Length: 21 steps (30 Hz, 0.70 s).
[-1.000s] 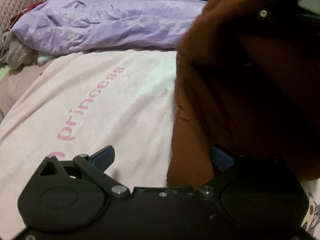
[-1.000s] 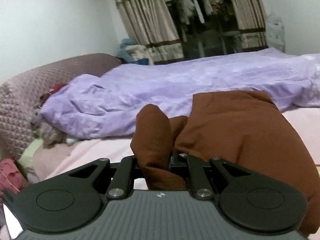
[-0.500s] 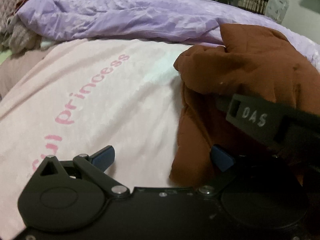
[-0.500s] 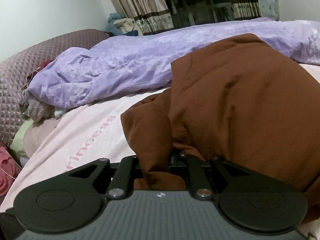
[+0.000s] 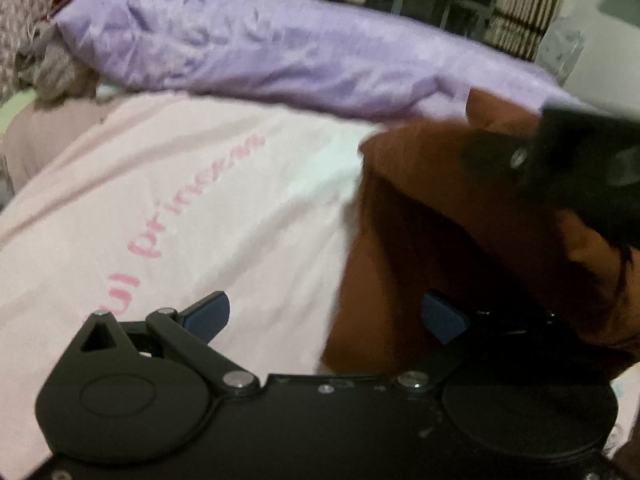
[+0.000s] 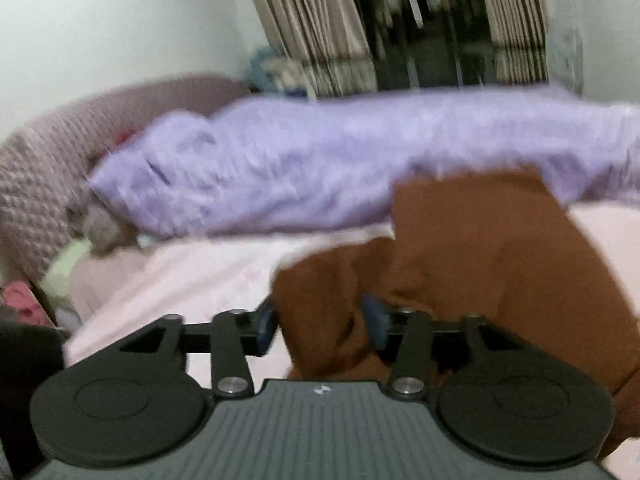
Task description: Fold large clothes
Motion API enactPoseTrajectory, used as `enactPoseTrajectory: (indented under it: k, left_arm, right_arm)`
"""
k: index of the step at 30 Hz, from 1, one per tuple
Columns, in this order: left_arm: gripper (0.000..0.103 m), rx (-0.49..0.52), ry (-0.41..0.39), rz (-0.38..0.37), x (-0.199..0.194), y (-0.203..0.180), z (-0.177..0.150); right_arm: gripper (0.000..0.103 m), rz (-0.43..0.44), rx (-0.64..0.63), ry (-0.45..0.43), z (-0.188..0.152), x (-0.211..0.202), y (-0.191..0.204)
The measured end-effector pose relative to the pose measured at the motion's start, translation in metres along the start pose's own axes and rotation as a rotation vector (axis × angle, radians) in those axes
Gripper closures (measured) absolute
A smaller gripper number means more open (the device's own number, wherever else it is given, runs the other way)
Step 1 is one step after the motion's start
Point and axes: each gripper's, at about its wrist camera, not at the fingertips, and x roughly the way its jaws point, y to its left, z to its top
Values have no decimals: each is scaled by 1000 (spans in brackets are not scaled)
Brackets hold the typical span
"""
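Tongs first, nearest the lenses: left gripper (image 5: 324, 318) stands wide, blue pads (image 5: 208, 314) well apart, the brown garment (image 5: 420, 240) hanging down between them at the right-hand pad but pressed by neither. Right gripper (image 6: 320, 326) has just been opening; its pads now stand clear of a fold of the same brown cloth that still sits between them, so I read this as a release, the fold being let down onto the bed. Garment lies bunched on the pink sheet (image 5: 180, 208) printed with "princess" lettering, toward the right side of the left-wrist view, its near edge draped over the tool. Likely reason for the open jaws on both sides: one fold laid, both tools free to re-grip elsewhere. Long axis is hard to call (cloth is heaped and the frames are motion-blurred); in the right-wrist view the bulk seems to run from the tool away toward the far right, reaching the lavender quilt (image 6: 320, 160). Beyond, a quilted headboard (image 6: 36, 168), then striped curtains (image 6: 320, 40) at the back.
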Motion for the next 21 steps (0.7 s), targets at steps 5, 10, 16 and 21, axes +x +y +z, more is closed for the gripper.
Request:
enactPoseTrajectory:
  k: [5,10,16,21]
  left_arm:
    - [0,49,-76,-55,-39,-20,6]
    - [0,94,-89,-112,-50,-48,8]
    - [0,86,-71,-226,-34,-68,14]
    - [67,100,-48,-239,-10,-81,21]
  right_arm:
    - [25,-43,4,-175,24,-59,-12]
    - [47,-256,-1,-195,29,-76,-59]
    - [61,-347,100,-13,4,-43,-119]
    - [62,-339,102,33,-13,-32,-117]
